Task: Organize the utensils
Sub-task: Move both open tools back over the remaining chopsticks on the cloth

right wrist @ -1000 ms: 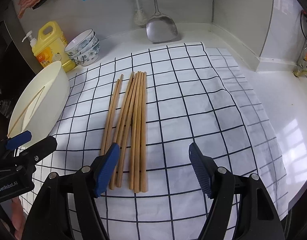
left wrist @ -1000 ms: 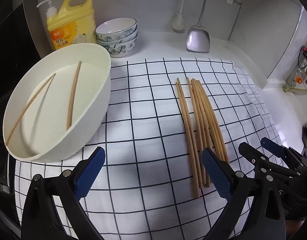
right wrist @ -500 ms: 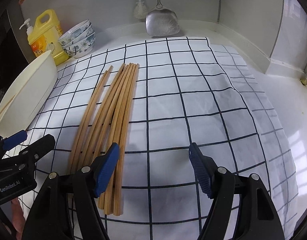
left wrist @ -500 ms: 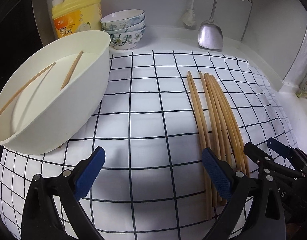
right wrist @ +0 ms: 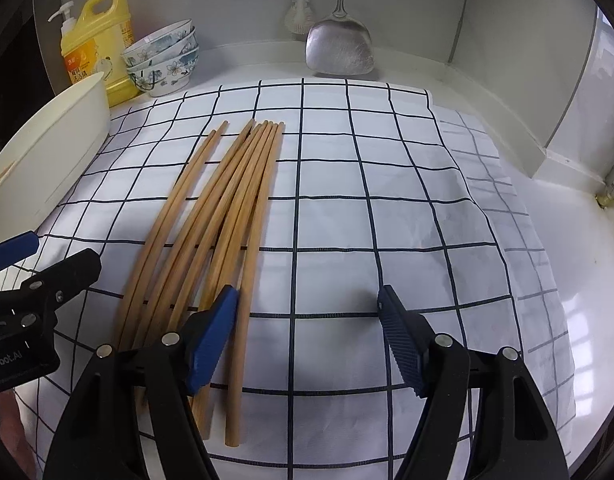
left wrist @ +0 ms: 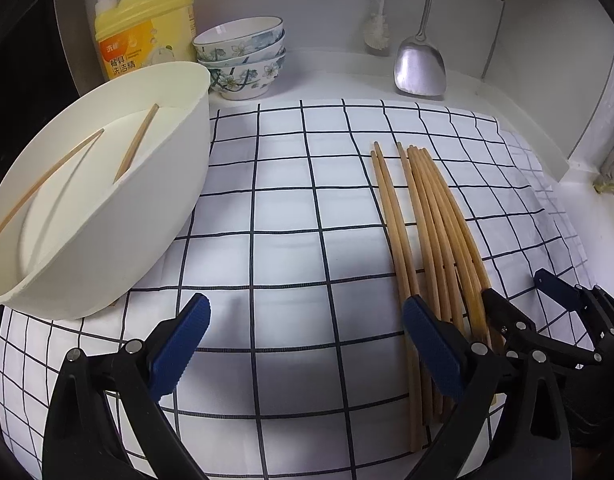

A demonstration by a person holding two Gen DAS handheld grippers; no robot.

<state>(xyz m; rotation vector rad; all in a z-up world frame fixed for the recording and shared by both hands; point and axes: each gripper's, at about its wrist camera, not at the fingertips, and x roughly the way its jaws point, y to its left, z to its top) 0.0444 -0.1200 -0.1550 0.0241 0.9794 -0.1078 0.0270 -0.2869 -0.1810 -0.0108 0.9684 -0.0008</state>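
Observation:
Several wooden chopsticks (left wrist: pixel 423 216) lie side by side on the checked cloth (left wrist: pixel 291 208); they also show in the right wrist view (right wrist: pixel 231 204). Two more chopsticks (left wrist: pixel 137 142) rest inside the white oval basin (left wrist: pixel 147 208) at the left. My left gripper (left wrist: pixel 305 338) is open and empty, low over the cloth, its right finger over the near ends of the chopsticks. My right gripper (right wrist: pixel 307 332) is open and empty, its left finger over the rightmost chopsticks' near ends. Each gripper shows at the edge of the other's view.
A yellow detergent bottle (left wrist: pixel 147 28) and stacked floral bowls (left wrist: pixel 243 56) stand at the back left. A metal spatula (left wrist: pixel 421 60) and a brush (left wrist: pixel 377 36) hang on the back wall. The basin's rim (right wrist: pixel 47 152) is at the left of the right wrist view.
Both grippers have come down and forward toward the near ends of the chopsticks. Both stay open. The chopsticks and basin have not moved.

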